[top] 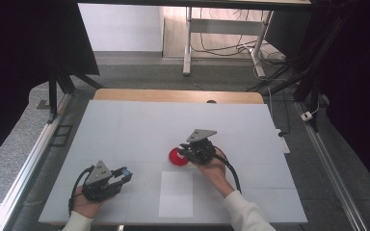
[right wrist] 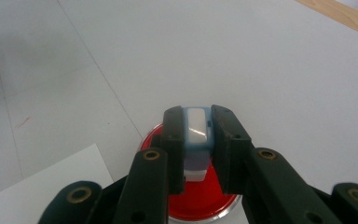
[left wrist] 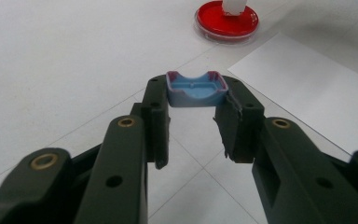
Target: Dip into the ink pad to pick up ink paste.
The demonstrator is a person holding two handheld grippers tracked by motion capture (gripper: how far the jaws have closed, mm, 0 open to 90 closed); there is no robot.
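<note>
Gripping a small blue cap (left wrist: 196, 89) between its closed jaws, the left gripper (top: 121, 175) lies low over the white table (top: 125, 130), well to the left of the red dish (top: 175, 157), which serves as the landmark here. In the left gripper view the cap sits at the jaw tips, its hollow side facing the camera, with the jaws pressed on its two side walls; the red dish appears far beyond it, near the top edge of that view. The left hand (top: 84, 204) holds this gripper from behind, near the table's near edge.

The right gripper (top: 185, 152) stands directly over the right rim of the red dish, its grey three-cornered plate (top: 201, 135) uppermost. In the right gripper view its jaws are closed on a small white container with a pale blue rim (right wrist: 198, 133), held upright above the dish's red surface; whether the container's lower end touches the dish cannot be told. The right hand (top: 214, 166) lies just right of and nearer than the dish.

A white sheet of paper (top: 176, 193) lies flat on the table just nearer than the dish, between the two hands, touching neither gripper.
</note>
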